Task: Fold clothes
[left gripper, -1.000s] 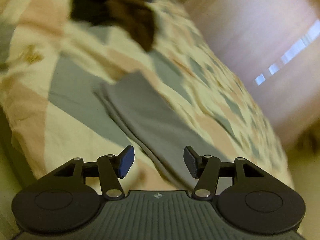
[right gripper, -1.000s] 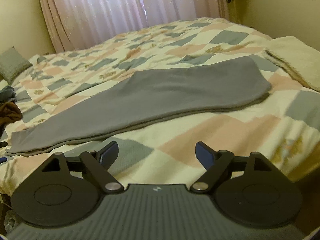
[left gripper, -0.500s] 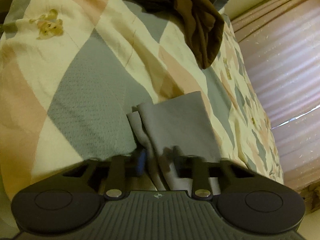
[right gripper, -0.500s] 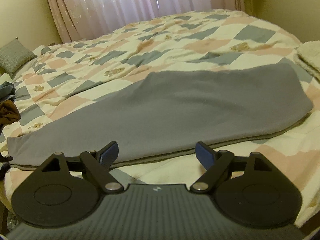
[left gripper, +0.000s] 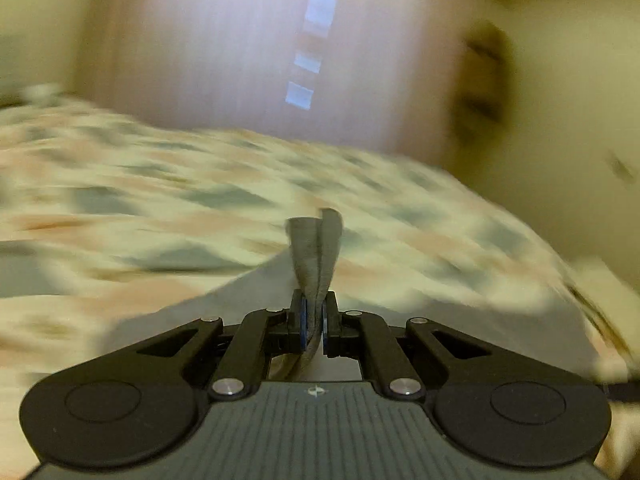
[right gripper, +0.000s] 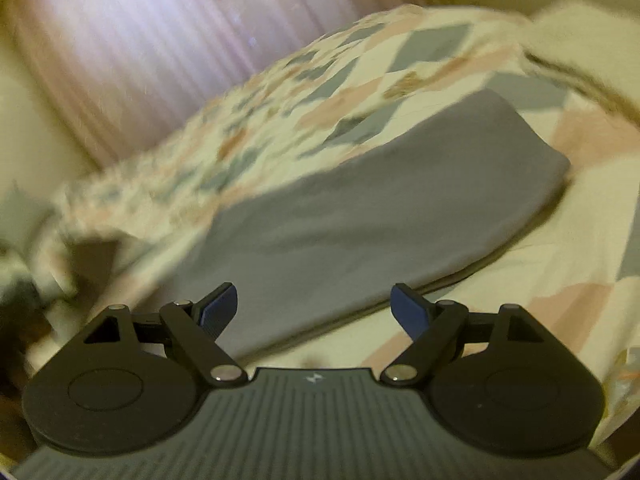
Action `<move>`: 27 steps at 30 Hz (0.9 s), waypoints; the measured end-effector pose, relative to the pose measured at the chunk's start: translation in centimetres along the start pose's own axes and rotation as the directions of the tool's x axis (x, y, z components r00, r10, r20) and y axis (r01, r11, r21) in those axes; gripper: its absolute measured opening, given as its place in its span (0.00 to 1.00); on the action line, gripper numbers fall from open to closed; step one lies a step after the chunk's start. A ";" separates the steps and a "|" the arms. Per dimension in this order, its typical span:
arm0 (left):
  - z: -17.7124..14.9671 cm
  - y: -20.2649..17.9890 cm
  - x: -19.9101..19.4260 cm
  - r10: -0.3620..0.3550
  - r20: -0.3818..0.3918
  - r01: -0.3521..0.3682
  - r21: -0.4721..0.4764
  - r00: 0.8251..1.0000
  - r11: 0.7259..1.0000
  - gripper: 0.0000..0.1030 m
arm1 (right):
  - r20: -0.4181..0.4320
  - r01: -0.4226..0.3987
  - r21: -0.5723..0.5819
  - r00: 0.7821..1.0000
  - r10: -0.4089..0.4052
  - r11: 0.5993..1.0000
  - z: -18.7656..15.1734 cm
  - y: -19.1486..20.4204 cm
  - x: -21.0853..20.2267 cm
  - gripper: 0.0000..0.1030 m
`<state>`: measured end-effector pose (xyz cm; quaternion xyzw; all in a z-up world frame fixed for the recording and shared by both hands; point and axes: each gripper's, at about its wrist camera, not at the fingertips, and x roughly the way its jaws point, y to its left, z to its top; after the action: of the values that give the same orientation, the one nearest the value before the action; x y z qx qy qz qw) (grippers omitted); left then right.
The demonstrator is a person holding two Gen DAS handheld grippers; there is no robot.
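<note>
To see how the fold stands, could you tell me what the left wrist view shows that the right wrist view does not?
Only the left wrist view shows the left gripper shut on a bunched end of the grey garment. Only the right wrist view shows the right gripper open and holding nothing, above the garment's broad flat part. Both show the patchwork quilt and the pink curtain, blurred.

Ahead of the right gripper (right gripper: 314, 306), whose jaws stand wide and empty, the flat grey knit garment (right gripper: 380, 216) fills the way from 10 to 2 o'clock. Bare checked cream, pink and grey quilt (right gripper: 520, 280) lies open at 3 o'clock, while a cream fleecy blanket (right gripper: 576, 36) bounds it at 1 o'clock.
</note>
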<state>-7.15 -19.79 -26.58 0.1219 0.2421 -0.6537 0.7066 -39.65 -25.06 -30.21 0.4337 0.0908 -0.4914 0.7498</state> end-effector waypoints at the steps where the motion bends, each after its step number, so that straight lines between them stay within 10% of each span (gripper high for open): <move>1: -0.9 -2.1 1.8 0.011 -0.041 -0.009 0.059 0.999 0.998 0.07 | -0.001 -0.045 0.076 0.999 0.046 0.996 0.7 -1.5 -0.2 0.78; 9: -5.6 -8.3 5.4 0.108 -0.114 -0.072 0.288 0.988 0.955 0.15 | -0.203 -0.313 0.389 0.888 0.412 0.866 3.5 -4.6 7.4 0.69; 16: -6.1 -7.9 5.1 0.110 -0.083 -0.078 0.326 0.990 0.942 0.18 | -0.437 -0.290 0.361 0.787 0.435 0.886 2.5 0.8 16.9 0.54; 23: -6.4 -7.5 4.8 0.080 -0.088 -0.049 0.309 0.993 0.950 0.18 | -0.473 -0.267 0.312 0.789 0.393 0.912 1.3 3.5 19.7 0.44; 25: -6.4 -7.3 4.6 0.073 -0.092 -0.042 0.302 0.993 0.952 0.19 | -0.470 -0.274 0.258 0.803 0.368 0.927 1.1 4.5 19.9 0.13; 27: -6.3 -6.9 4.0 0.066 -0.092 -0.037 0.292 0.994 0.956 0.20 | -0.449 -0.301 0.188 0.820 0.355 0.935 1.2 5.2 19.2 0.07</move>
<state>-14.98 -20.94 -32.97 0.2632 0.1756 -0.6565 0.6847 -26.09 -37.86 -37.35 0.5902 0.1691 -0.2374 0.7528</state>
